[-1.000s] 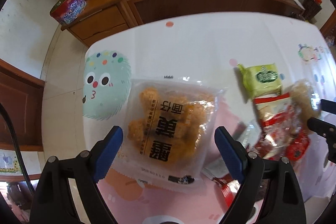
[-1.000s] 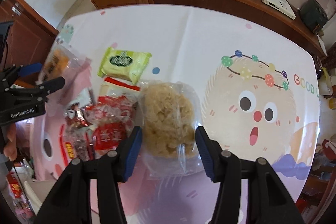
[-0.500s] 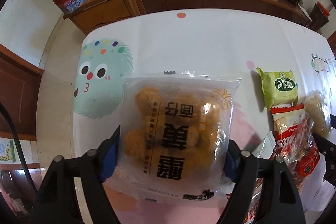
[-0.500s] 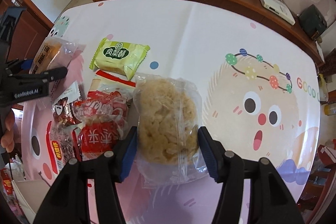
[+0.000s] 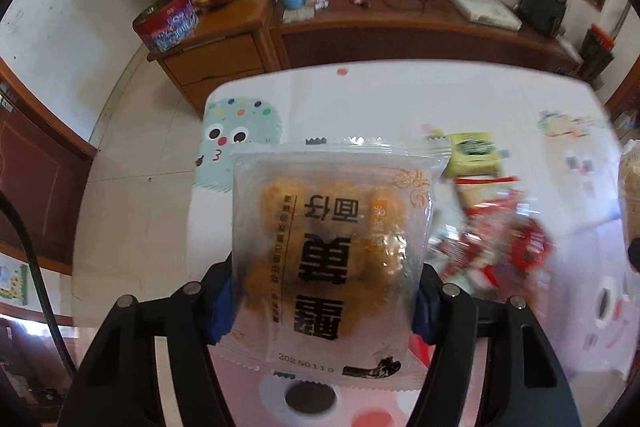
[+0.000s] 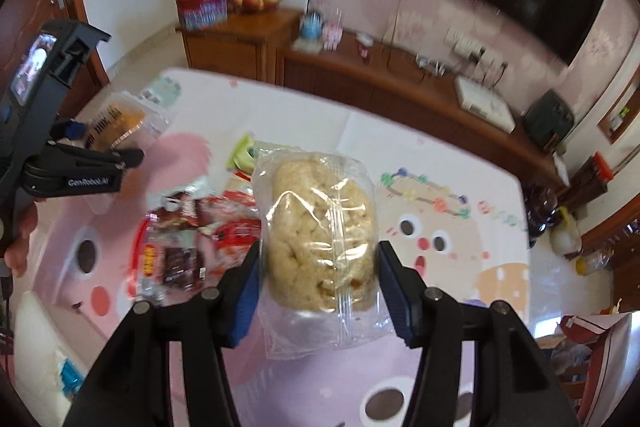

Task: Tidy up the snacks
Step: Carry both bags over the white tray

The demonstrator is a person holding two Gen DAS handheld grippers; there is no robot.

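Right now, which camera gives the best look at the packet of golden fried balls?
The left wrist view: the packet of golden fried balls fills its centre, clamped in the left gripper, print legible. The right wrist view shows only its blurred edge at far left, beside the pale puffed-rice packet.

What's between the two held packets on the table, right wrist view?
Between the fried-snack packet in the left gripper and the rice-cake packet in the right gripper: a green packet and blurred red wrappers.
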